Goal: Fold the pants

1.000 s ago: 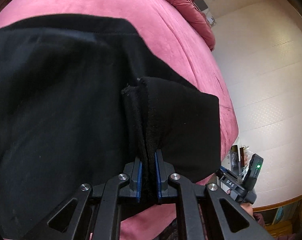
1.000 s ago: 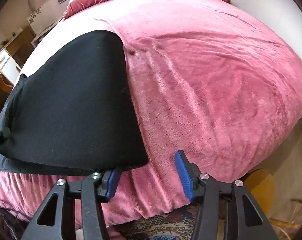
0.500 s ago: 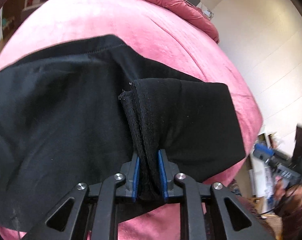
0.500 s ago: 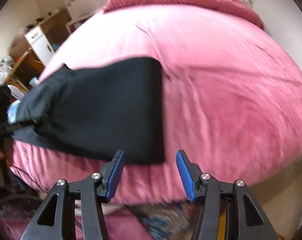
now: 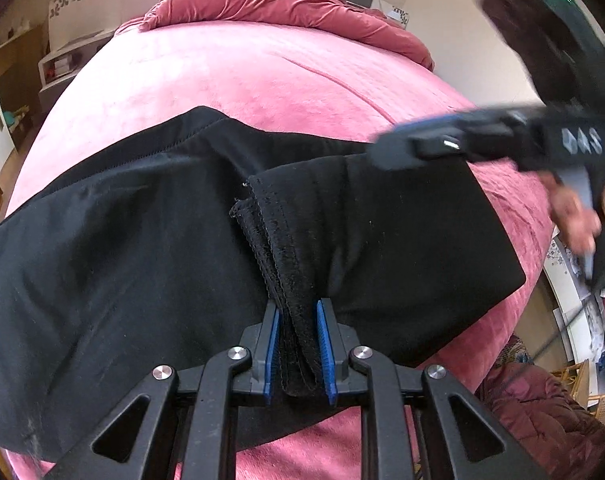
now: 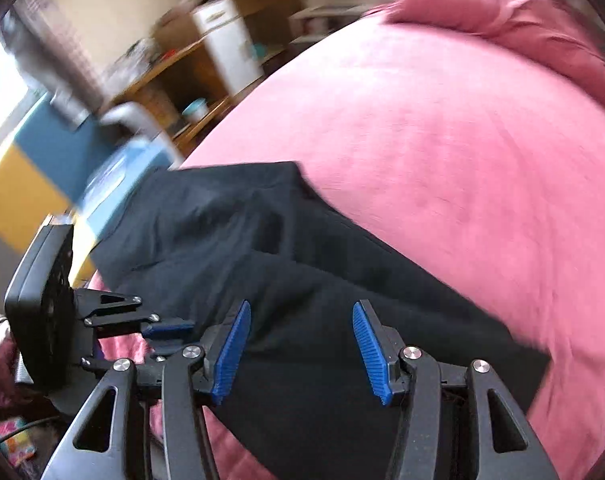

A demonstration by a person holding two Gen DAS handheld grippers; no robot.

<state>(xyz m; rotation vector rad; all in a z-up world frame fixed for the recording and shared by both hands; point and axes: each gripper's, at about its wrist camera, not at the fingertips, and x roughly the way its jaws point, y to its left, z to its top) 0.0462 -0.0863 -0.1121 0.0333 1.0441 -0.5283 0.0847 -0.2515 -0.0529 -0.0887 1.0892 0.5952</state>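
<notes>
My left gripper (image 5: 298, 350) has its fingers (image 5: 271, 350) set narrow, with a bunched, stitched hem of the black pants (image 5: 142, 264) gathered between the two blue pads; those fingers have just been easing apart a little, yet the thick fold of cloth fills the gap and both pads press against it, so the hem is held. The rest of the pants lies spread across the near part of the pink bed (image 5: 262, 76), running from the far left round to a squared end at the right, close to the bed's near edge. My right gripper (image 6: 300, 354) has its fingers (image 6: 230, 350) about half apart, with nothing between the pads; they hang over the black cloth, and I cannot tell whether the tips touch it. In the left wrist view that same right gripper crosses the upper right, blurred, its tip over the far right part of the pants, my right hand (image 5: 574, 216) wrapped around its handle. White letters on its body look like "DAS", though the blur makes them uncertain. A crumpled red duvet (image 5: 286, 4) lies at the far end of the bed.
</notes>
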